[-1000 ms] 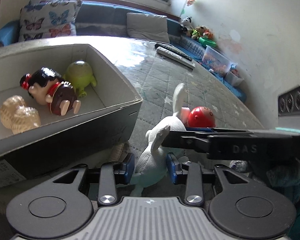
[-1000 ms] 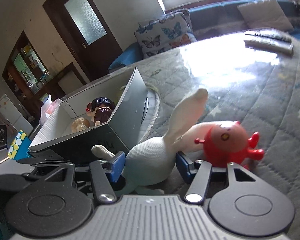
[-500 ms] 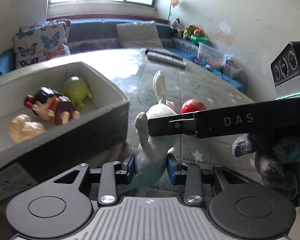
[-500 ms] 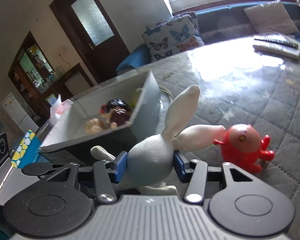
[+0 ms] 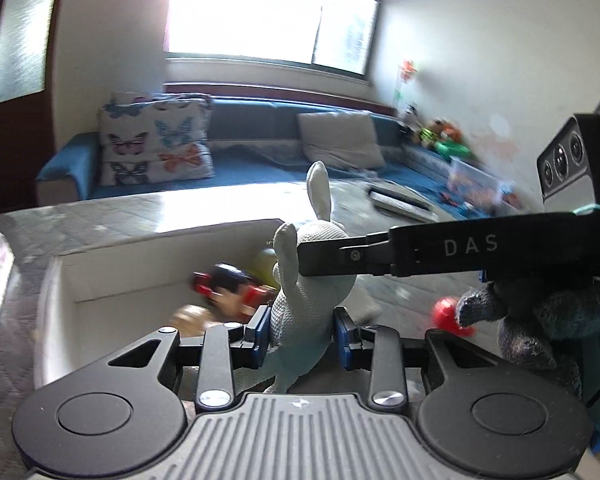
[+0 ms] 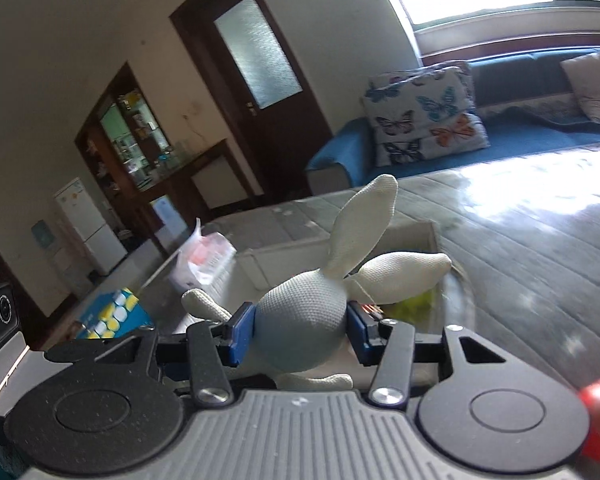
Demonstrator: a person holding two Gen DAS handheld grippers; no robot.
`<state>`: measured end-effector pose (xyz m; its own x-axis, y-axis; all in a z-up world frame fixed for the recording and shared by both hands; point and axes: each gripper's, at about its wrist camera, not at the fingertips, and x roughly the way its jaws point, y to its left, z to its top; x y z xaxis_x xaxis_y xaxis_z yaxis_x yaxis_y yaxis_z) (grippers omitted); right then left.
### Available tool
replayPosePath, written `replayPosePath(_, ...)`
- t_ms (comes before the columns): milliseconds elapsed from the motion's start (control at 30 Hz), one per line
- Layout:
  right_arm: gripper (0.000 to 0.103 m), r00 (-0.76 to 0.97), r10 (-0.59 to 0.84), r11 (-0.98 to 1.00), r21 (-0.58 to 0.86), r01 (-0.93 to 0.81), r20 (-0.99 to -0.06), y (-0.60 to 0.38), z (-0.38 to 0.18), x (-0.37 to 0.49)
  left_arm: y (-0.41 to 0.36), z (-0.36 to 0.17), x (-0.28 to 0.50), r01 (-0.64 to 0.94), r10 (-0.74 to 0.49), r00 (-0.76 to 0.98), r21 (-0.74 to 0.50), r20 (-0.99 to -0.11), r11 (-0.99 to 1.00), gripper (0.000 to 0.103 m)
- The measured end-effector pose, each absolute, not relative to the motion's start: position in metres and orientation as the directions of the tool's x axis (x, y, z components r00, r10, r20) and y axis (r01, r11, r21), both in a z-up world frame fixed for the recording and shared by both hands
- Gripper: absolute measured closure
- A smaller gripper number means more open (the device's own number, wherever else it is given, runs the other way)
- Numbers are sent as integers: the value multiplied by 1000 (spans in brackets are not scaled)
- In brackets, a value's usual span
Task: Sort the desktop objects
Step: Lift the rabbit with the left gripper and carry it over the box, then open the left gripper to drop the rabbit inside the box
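white plush rabbit [image 5: 308, 304] upright, above cardboard box [image 5: 100, 276].

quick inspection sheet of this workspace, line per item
surface: quilted grey table cover, glare from the window
job's things: white plush rabbit held above the open cardboard box; in the box a dark-haired doll, a yellow-green toy and a tan toy, all blurred; red toy lies on the cover outside the box
clutter: white plastic bag, blue and yellow carton, remote controls
grippers: left gripper and right gripper each shut on the rabbit, blue fingers pressing its sides
cables: nothing seen
surroundings: blue sofa with butterfly cushion, dark wooden door, white fridge
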<state>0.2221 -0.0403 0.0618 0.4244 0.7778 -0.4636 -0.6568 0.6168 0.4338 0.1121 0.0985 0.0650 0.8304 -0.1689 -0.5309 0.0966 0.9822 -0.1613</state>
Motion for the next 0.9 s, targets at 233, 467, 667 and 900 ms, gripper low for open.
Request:
replayPosePath(233,54,384,788,595,439,-673,-481,15,57,251,151,67,141,-8,-120,814,-218,-569,976,67)
replayPosePath(467,54,328,800,579,506,-639,-503,46,35,280,184,53,162,-102,-61,781,-223,-621,969,65)
replayPosePath(667,57,300,793,587,531,-611,-531,65,17,297,195,39,160,-173,-21,742,-223,-670,959,66)
replayPosePath(900,58,307,766,614,501,-610,-565,68,14,297,207,42,151,-235,10,746,-249,-666,940,66)
